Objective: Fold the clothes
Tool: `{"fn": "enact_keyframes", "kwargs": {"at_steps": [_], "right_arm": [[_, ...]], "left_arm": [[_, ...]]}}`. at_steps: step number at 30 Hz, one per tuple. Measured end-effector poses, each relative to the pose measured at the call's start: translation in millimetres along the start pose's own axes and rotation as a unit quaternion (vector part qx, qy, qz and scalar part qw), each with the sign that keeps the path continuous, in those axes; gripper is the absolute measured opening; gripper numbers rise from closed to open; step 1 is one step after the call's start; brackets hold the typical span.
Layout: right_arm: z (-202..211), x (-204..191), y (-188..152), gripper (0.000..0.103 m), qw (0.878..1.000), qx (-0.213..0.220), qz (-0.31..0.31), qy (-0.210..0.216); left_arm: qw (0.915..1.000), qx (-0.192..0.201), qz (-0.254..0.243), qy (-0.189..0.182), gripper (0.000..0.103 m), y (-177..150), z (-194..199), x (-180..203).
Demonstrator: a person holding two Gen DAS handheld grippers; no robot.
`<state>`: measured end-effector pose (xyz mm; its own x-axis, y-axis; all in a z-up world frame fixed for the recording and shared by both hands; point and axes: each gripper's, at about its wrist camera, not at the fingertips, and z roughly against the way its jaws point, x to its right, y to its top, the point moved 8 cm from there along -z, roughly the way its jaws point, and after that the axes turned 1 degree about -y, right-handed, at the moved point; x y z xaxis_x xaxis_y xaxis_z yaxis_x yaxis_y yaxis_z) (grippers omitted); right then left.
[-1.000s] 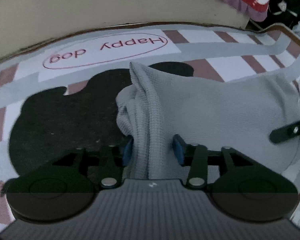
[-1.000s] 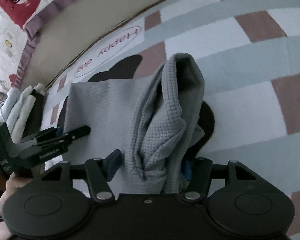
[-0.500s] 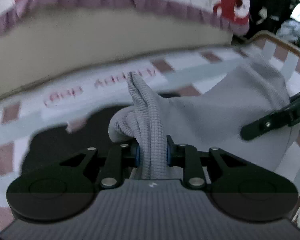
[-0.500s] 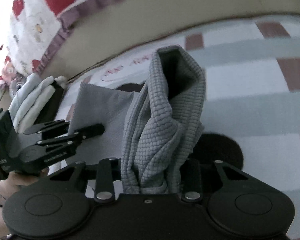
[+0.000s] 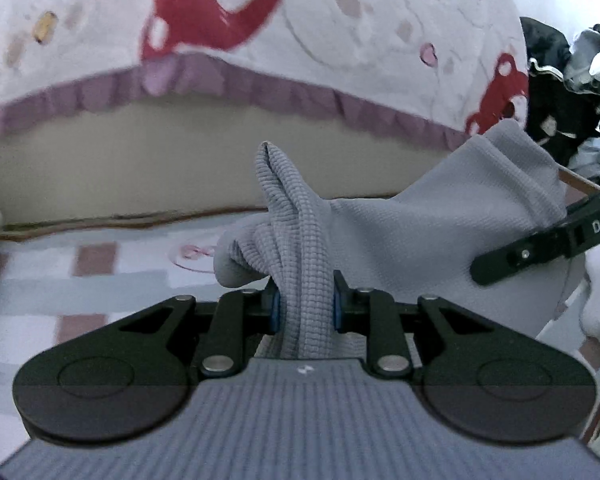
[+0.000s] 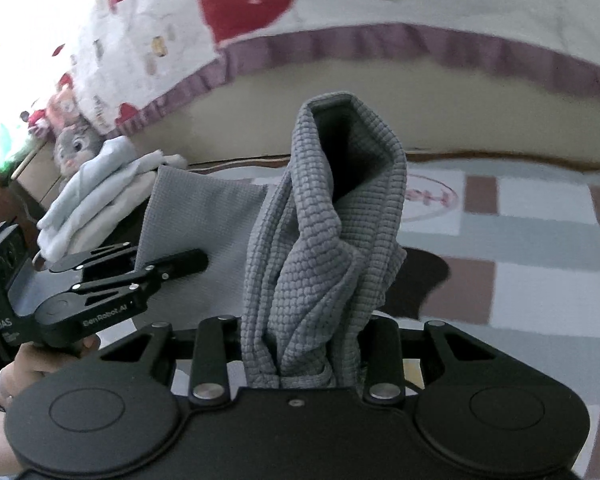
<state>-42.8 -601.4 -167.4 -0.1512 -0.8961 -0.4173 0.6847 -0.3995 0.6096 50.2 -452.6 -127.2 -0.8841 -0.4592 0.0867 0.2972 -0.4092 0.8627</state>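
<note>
Grey waffle-knit garment [image 5: 372, 232] hangs lifted above the checked mat [image 6: 540, 264], bunched between the closed left gripper [image 5: 304, 306] and closed right gripper [image 6: 300, 344] — a thick, uneven bite that could slip and collapse the span.

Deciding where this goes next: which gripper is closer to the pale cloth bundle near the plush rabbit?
Left. The left gripper sits just in front of the pale cloth bundle. The right gripper, clamping the grey garment, is farther off to the bundle's right.
</note>
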Motion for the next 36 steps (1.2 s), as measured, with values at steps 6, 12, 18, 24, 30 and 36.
{"fn": "enact_keyframes", "kwargs": {"at_steps": [6, 12, 18, 24, 30, 36], "right_arm": [[-16, -57, 17, 0.04, 0.997, -0.016, 0.072, 0.018], [-38, -114, 31, 0.04, 0.991, -0.031, 0.129, 0.029], [-59, -161, 51, 0.04, 0.984, -0.031, 0.165, 0.055], [-72, -214, 77, 0.039, 0.975, -0.016, 0.202, 0.088], [-79, -297, 116, 0.039, 0.958, 0.015, 0.261, 0.118], [-100, -374, 147, 0.038, 0.935, 0.021, 0.328, 0.136]], "left_arm": [[0.998, 0.032, -0.025, 0.048, 0.022, -1, 48, -28], [0.9957, 0.052, -0.017, 0.074, 0.022, -3, 83, -67], [0.9923, 0.072, -0.008, 0.101, 0.022, 1, 120, -107], [0.9866, 0.091, 0.0, 0.136, 0.022, 20, 162, -151], [0.9749, 0.104, 0.073, 0.183, 0.022, 42, 216, -223], [0.9659, 0.104, 0.161, 0.174, 0.022, 50, 263, -300]]}}
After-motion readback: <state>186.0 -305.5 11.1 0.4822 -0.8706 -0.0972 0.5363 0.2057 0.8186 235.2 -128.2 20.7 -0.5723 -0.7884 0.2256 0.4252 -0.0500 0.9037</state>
